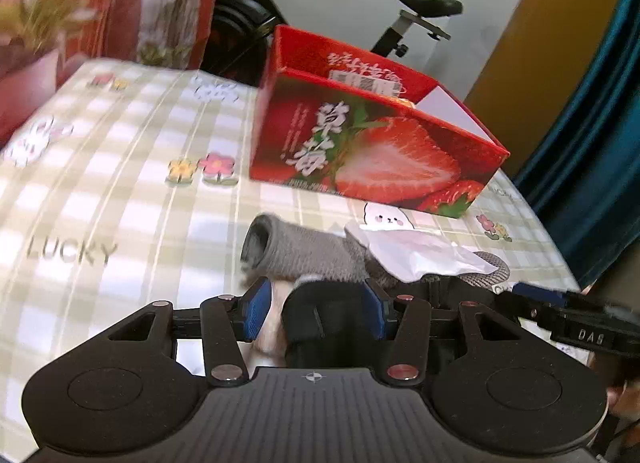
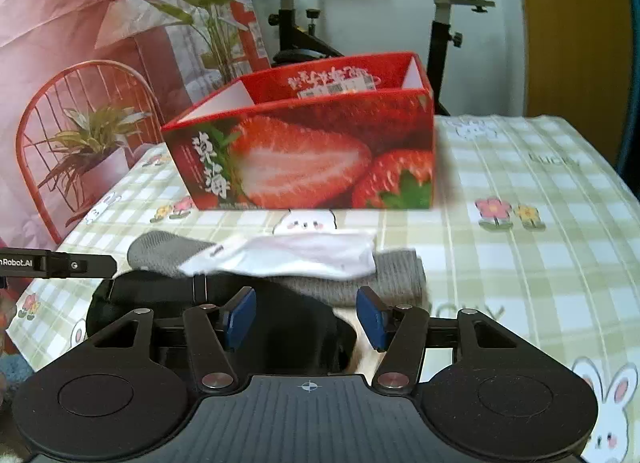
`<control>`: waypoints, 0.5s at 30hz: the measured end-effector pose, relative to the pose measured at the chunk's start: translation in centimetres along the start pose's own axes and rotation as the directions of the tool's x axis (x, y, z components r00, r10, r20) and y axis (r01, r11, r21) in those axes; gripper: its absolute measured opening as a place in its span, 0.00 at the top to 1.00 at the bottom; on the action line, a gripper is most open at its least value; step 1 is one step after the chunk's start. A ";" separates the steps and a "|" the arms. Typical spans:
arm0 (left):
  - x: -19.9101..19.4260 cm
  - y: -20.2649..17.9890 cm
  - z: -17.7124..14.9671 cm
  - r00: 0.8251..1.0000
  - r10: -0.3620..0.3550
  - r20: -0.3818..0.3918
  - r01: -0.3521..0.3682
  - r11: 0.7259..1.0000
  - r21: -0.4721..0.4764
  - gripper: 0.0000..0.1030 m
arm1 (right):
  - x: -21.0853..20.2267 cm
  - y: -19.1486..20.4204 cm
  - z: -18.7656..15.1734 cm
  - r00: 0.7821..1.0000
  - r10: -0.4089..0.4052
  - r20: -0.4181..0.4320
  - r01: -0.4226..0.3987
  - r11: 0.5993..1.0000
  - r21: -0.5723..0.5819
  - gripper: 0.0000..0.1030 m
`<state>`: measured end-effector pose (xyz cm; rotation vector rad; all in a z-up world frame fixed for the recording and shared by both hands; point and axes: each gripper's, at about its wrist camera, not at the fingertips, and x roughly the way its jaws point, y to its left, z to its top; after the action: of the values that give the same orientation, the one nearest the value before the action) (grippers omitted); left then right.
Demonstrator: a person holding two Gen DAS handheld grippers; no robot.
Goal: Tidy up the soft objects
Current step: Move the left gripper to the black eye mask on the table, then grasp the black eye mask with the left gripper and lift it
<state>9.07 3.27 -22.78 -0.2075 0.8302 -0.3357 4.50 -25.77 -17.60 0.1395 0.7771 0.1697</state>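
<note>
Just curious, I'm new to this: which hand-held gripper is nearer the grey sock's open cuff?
Left. The left hand-held gripper sits just short of the grey sock at its cuff; the right hand-held gripper faces the sock's other end.

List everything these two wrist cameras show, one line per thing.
strawberry box: 1, red, open-topped, on the table behind the socks
grey sock: 1, grey, lying on the table in front of the box
white sock: 1, white, draped over the grey sock
black soft item: 1, black, nearest the cameras, between both tools' fingers
tablecloth: 1, green-white check with flowers and rabbits
exercise bike: 1, black, behind the table
red chair: 1, left background
left tool: open, fingers either side of the black item
right tool: open
</note>
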 end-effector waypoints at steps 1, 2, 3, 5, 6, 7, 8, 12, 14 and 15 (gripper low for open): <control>0.0 0.2 -0.3 1.000 -0.004 -0.003 0.004 1.000 -0.012 0.50 | 0.0 -0.1 -0.3 1.000 -0.001 -0.007 0.001 1.000 0.004 0.47; 0.0 0.4 -0.5 1.000 -0.008 -0.006 0.008 1.000 -0.020 0.50 | 0.0 -0.1 -0.6 1.000 -0.002 -0.015 0.002 1.000 0.006 0.47; 0.0 0.5 -0.7 1.000 -0.012 -0.007 0.012 1.000 -0.024 0.50 | -0.1 -0.1 -1.0 1.000 -0.004 -0.022 0.004 1.000 0.007 0.47; 0.0 0.6 -0.9 1.000 -0.018 -0.011 0.018 0.999 -0.030 0.50 | 0.0 -0.2 -1.4 0.999 -0.003 -0.033 0.004 1.000 0.016 0.47; 0.1 0.7 -1.0 1.000 -0.023 -0.014 0.023 0.999 -0.033 0.50 | 0.0 -0.3 -1.5 0.999 -0.001 -0.035 0.002 1.000 0.022 0.47; 0.2 0.7 -1.1 0.999 -0.028 -0.020 0.027 0.999 -0.036 0.50 | 0.1 -0.4 -1.6 0.999 0.002 -0.037 -0.001 1.000 0.030 0.47; 0.4 0.6 -1.2 0.999 -0.030 -0.026 0.029 0.999 -0.036 0.50 | 0.1 -0.4 -1.6 0.999 0.006 -0.038 -0.004 0.999 0.035 0.47; 0.6 0.8 -1.8 0.998 -0.038 -0.049 0.036 0.998 -0.045 0.50 | 0.6 -0.1 -1.4 0.999 0.020 -0.044 -0.019 0.999 0.032 0.47; 0.9 1.0 -2.0 0.997 -0.044 -0.057 0.041 0.997 -0.059 0.50 | 0.8 0.0 -1.4 0.998 0.034 -0.051 -0.032 0.999 0.028 0.47; 0.9 1.0 -2.0 0.997 -0.047 -0.060 0.044 0.997 -0.064 0.50 | 0.7 0.2 -1.4 0.998 0.036 -0.050 -0.034 0.999 0.024 0.49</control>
<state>8.35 3.80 -25.08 -0.2758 0.8982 -0.3606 3.99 -25.34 -19.07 0.1716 0.8272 0.1980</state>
